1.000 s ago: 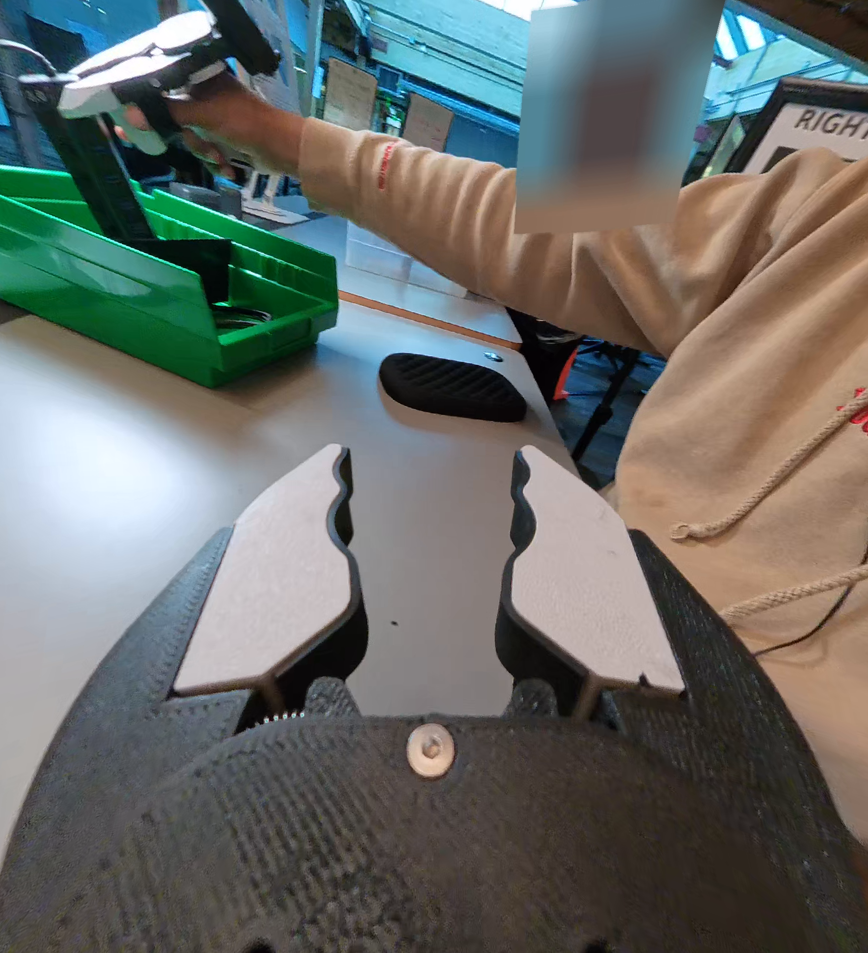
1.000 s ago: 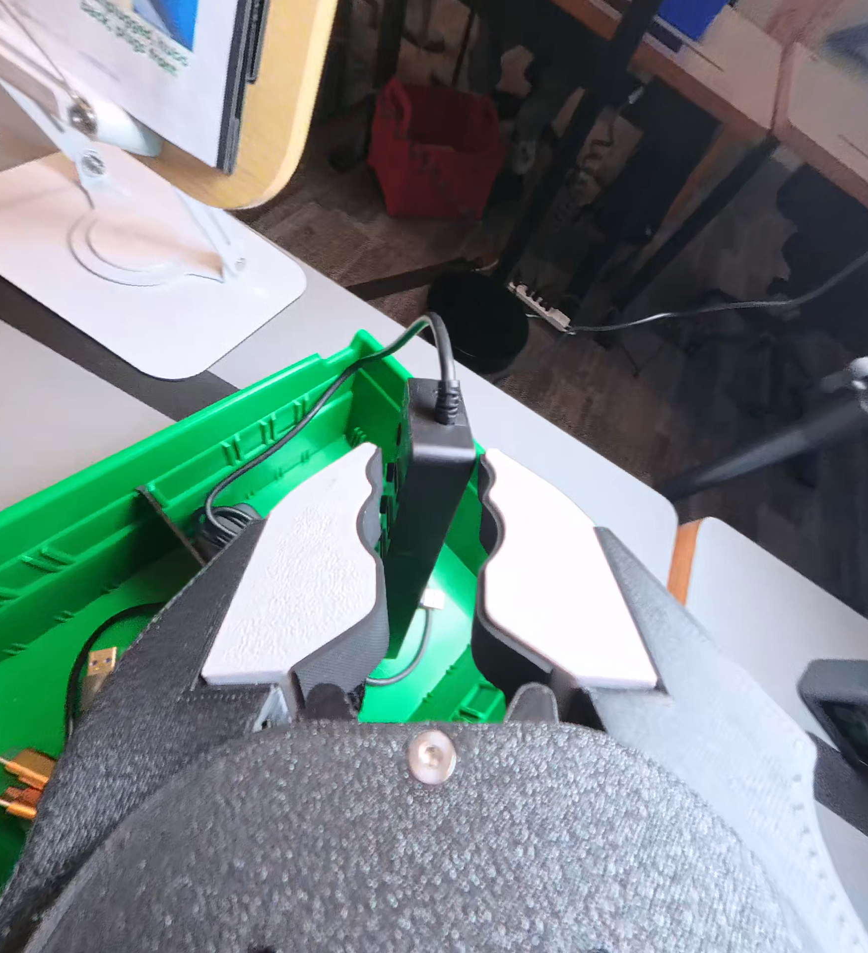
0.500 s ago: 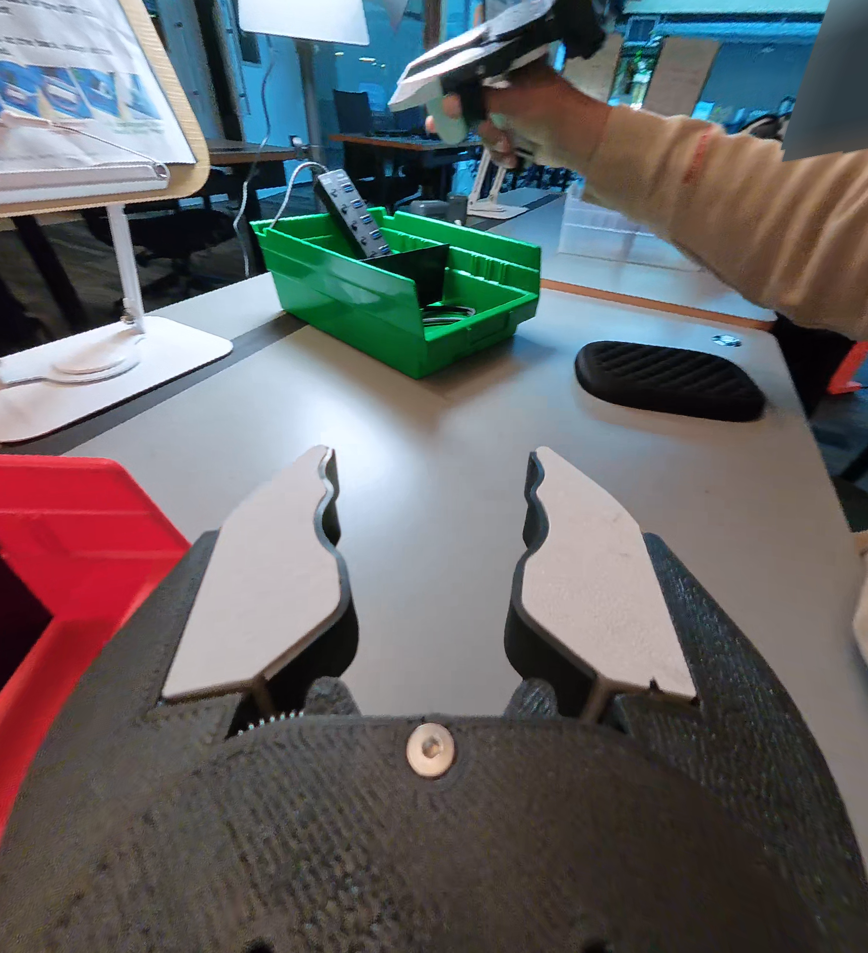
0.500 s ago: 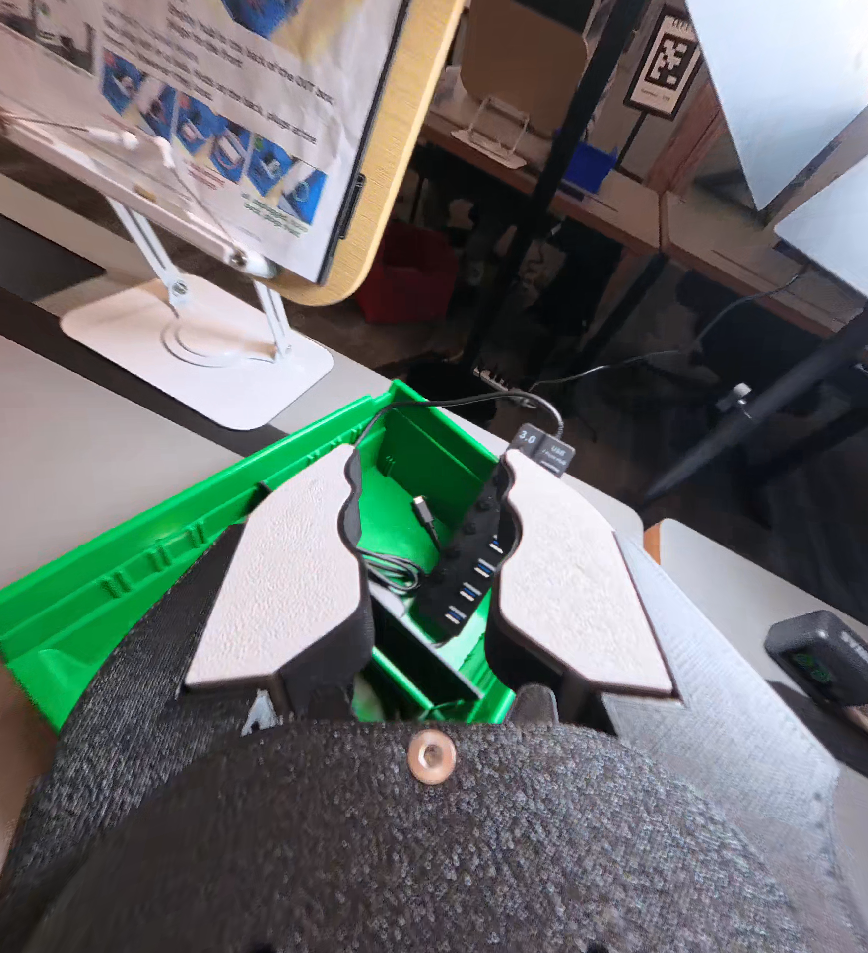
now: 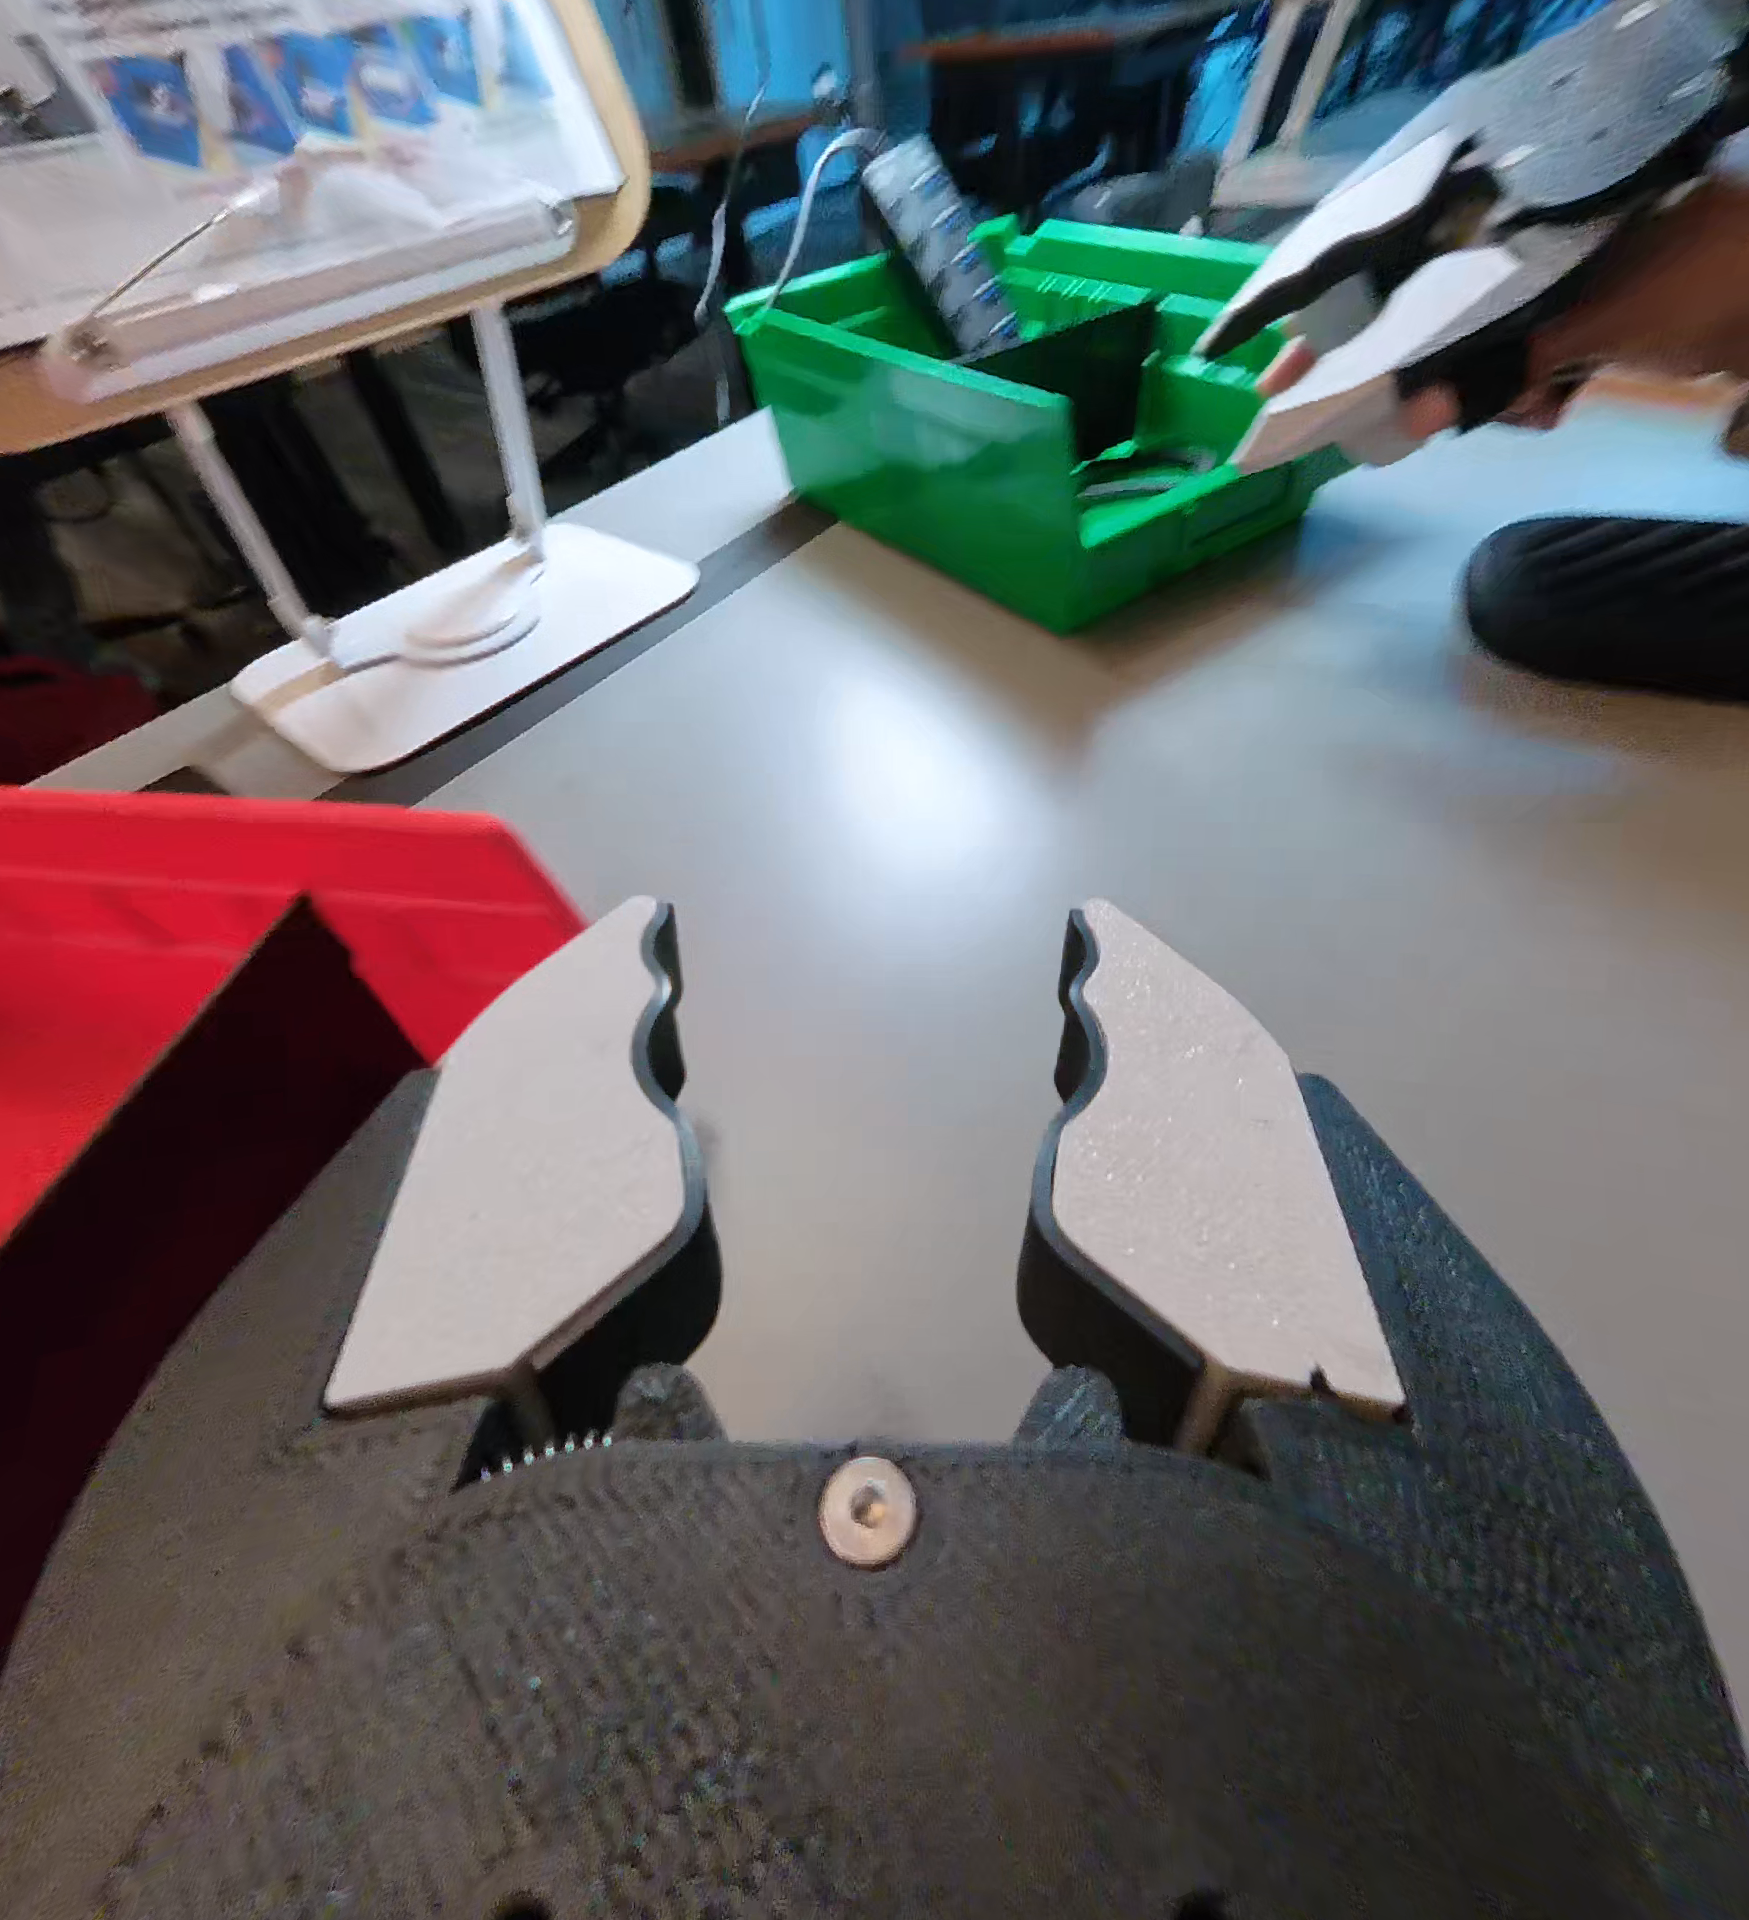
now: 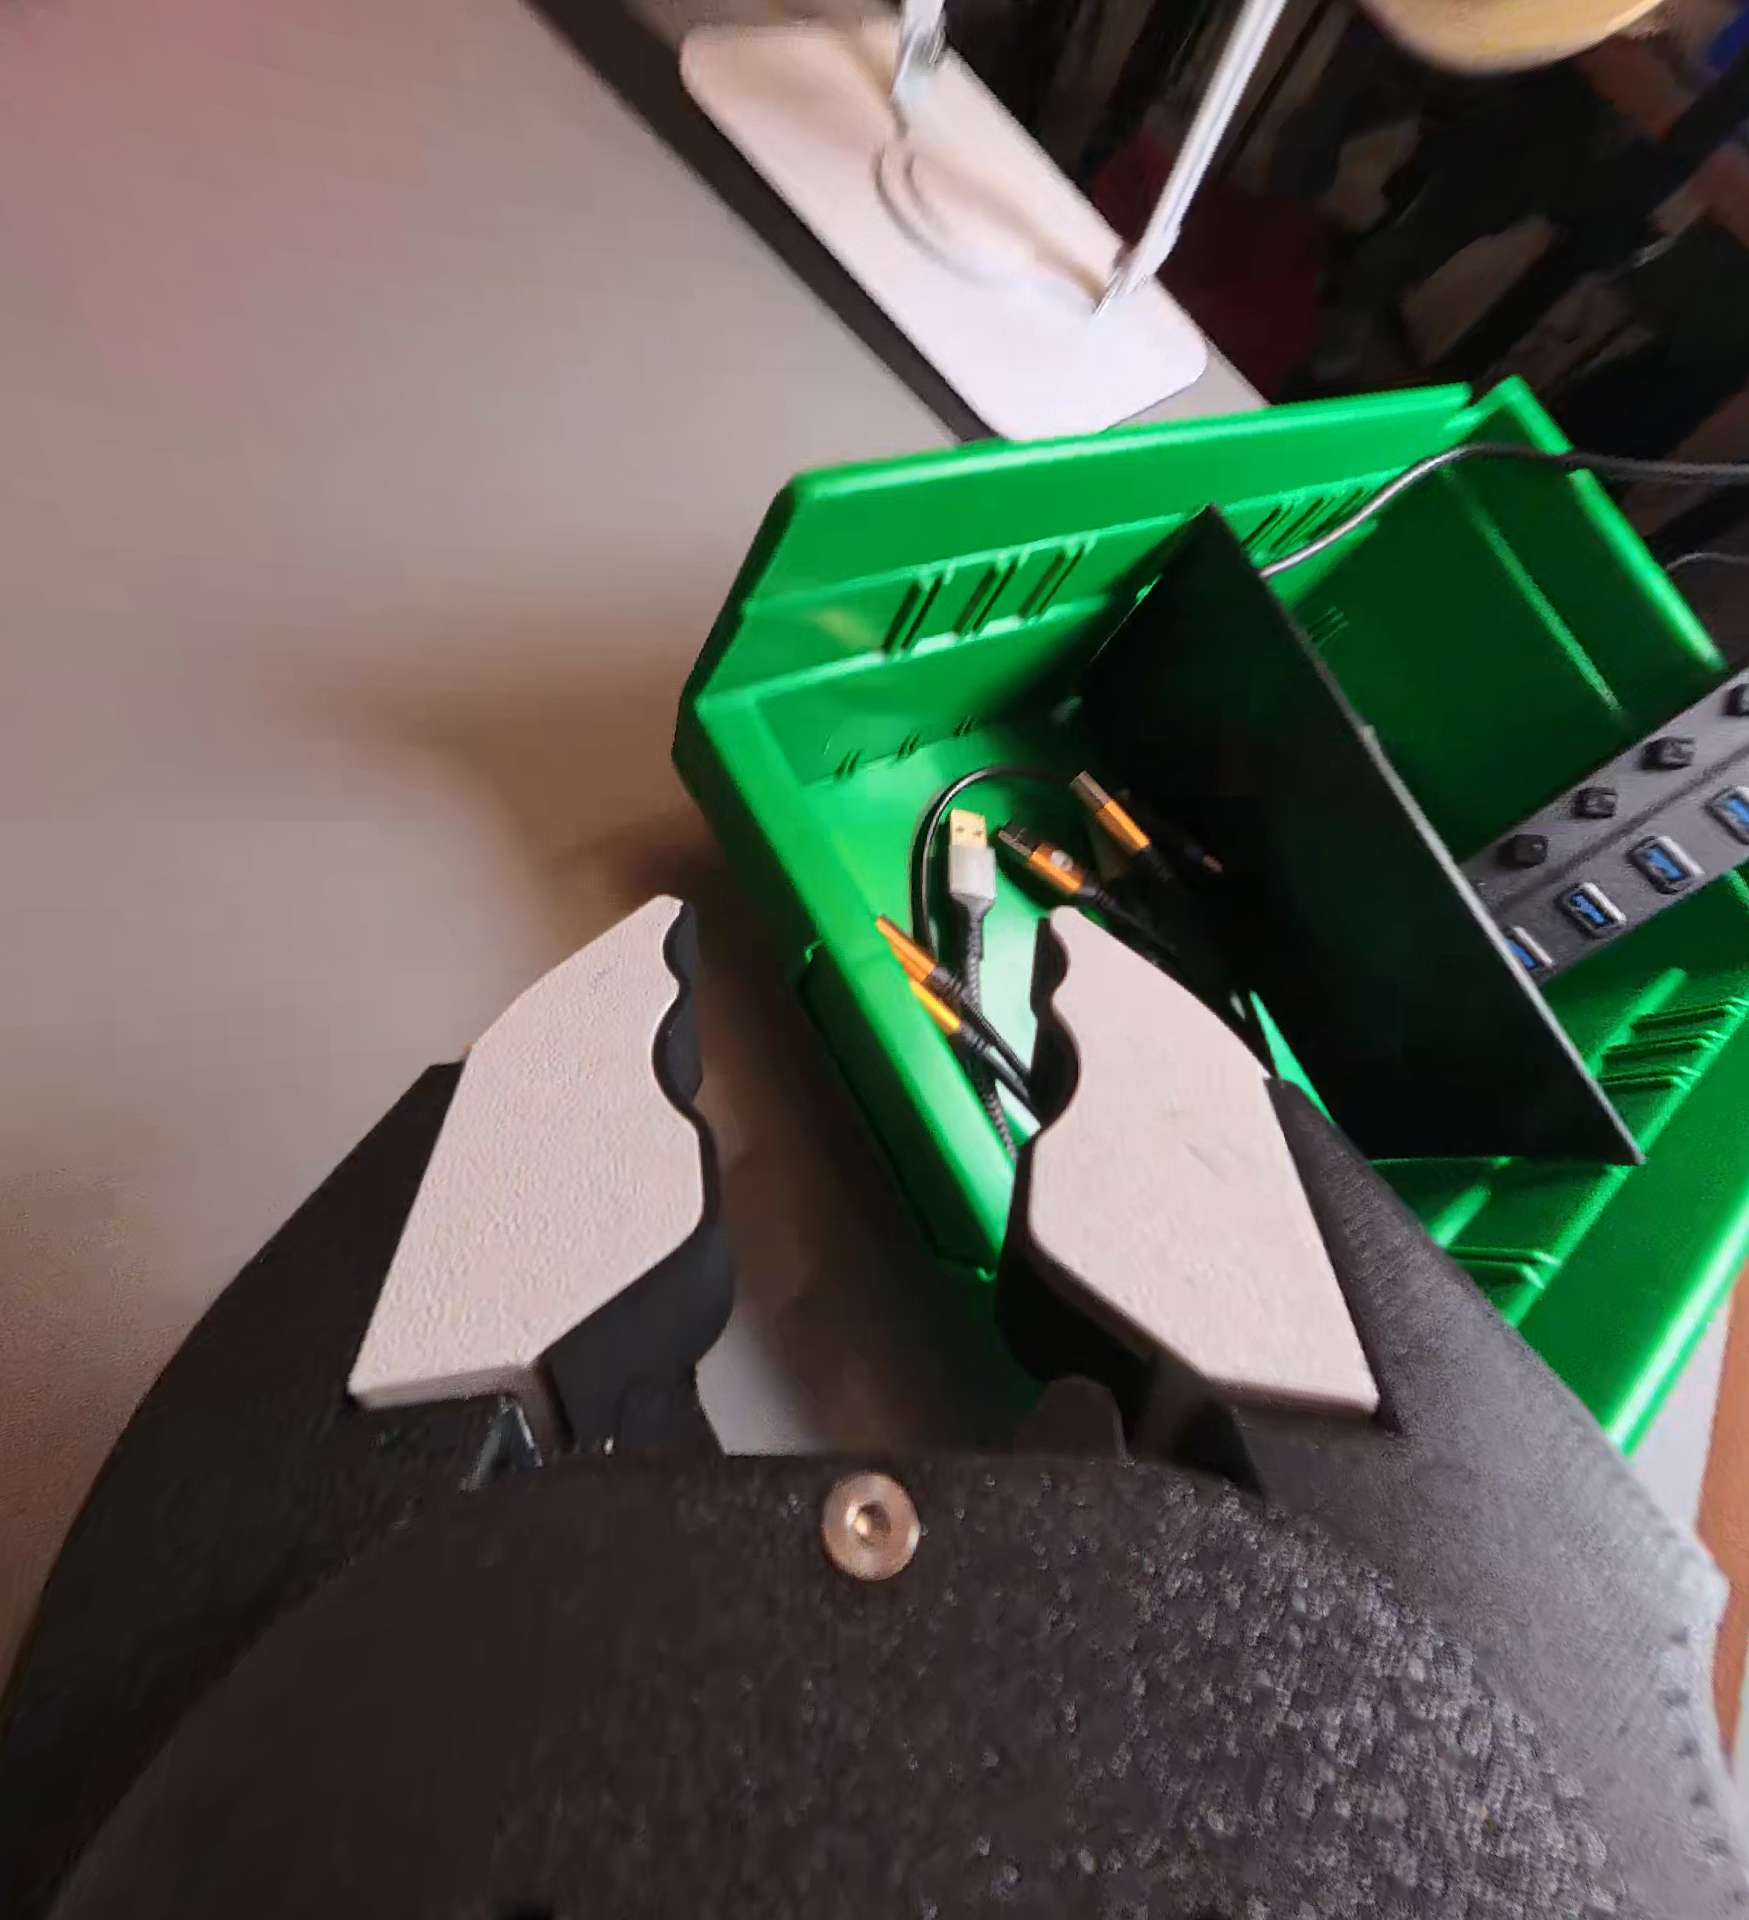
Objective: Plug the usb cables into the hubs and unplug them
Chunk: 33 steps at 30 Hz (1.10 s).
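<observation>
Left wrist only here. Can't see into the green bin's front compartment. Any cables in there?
Observer: Yes. Several USB cables lie loose in the green bin, in front of the black divider. Most have orange plugs, one is silver.
Operator: Right gripper got one yet?
Observer: No. The right gripper is open and empty, hanging over the bin's front corner above those cables.

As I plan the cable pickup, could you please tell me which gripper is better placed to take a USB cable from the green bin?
Right. The right gripper is open just above the green bin and its cables; the left gripper, also open, is over bare table, far off.
</observation>
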Motion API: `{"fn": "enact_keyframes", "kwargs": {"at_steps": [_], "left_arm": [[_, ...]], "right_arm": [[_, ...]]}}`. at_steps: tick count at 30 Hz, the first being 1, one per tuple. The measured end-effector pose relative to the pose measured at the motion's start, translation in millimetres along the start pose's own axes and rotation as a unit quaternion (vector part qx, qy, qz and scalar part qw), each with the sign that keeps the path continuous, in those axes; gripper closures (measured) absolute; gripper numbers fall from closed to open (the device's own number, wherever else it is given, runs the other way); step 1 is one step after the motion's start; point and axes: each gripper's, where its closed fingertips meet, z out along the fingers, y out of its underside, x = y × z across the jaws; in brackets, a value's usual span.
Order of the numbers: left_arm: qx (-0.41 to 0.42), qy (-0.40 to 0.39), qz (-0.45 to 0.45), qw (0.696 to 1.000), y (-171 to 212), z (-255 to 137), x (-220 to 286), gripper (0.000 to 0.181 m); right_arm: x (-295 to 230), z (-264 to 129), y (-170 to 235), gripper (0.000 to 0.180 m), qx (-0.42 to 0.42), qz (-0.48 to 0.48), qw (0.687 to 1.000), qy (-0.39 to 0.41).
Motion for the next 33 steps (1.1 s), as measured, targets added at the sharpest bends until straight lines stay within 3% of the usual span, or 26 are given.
{"fn": "enact_keyframes", "kwargs": {"at_steps": [4,8,18,22,26,33], "left_arm": [[-0.082,-0.085,0.019,0.993,21,-13,-48,0.11],[-0.206,-0.117,0.033,0.971,54,-23,-84,0.108],[-0.434,-0.074,0.081,0.894,118,-25,-111,0.108],[-0.45,-0.047,0.094,0.887,126,-17,-105,0.121],[-0.446,-0.002,0.114,0.888,127,-11,-93,0.153],[-0.421,0.021,0.169,0.891,121,-2,-72,0.153]], "right_arm": [[-8,18,30,0.12,-0.096,-0.079,0.992,-0.01],[-4,24,37,0.13,-0.144,-0.145,0.979,-0.012],[-4,42,47,0.149,-0.209,-0.215,0.953,-0.049],[-5,43,47,0.15,-0.206,-0.225,0.951,-0.057],[-6,43,46,0.15,-0.198,-0.24,0.949,-0.055],[-32,33,41,0.15,-0.178,-0.272,0.944,-0.063]]}}
